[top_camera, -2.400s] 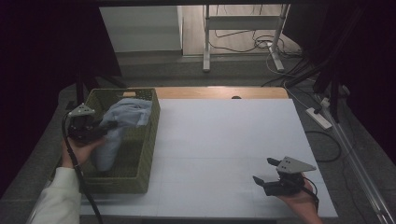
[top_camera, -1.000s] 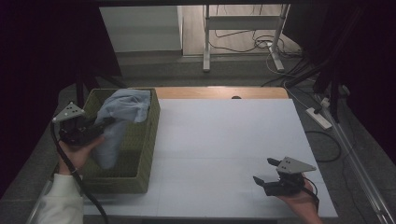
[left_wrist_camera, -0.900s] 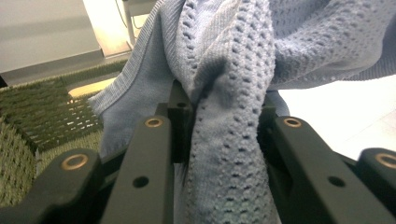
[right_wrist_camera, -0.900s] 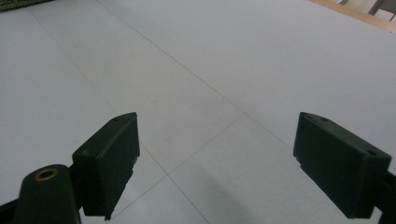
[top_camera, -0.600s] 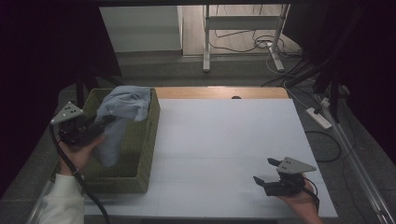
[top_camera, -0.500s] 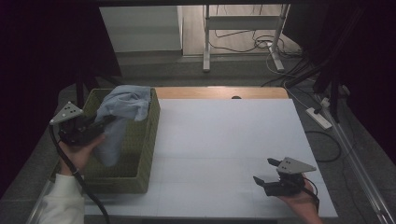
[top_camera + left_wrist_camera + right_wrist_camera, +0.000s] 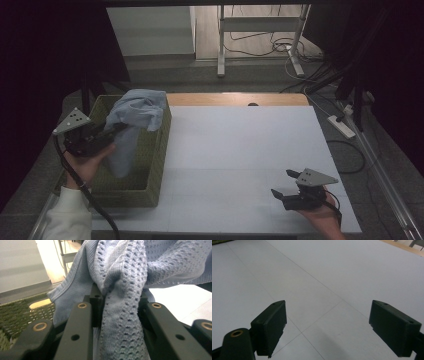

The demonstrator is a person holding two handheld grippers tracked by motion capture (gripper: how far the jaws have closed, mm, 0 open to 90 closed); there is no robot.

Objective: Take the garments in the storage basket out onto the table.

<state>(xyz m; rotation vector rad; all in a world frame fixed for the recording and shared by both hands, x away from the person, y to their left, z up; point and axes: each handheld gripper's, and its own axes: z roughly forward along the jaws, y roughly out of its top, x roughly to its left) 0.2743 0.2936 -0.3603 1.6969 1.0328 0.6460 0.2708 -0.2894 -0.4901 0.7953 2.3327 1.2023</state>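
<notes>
The left gripper (image 7: 107, 134) clamps a blue cloth (image 7: 135, 112), lifted above the green basket (image 7: 155, 165) at its left rim; right of the basket, the right gripper (image 7: 286, 184) rests released on the table (image 7: 240, 150).

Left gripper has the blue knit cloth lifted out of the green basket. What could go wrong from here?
1. The blue knit cloth is bunched between the left gripper's jaws; its loose open knit might slip out.
2. Its hanging end reaches down into the green basket and could snag on the woven rim.
</notes>
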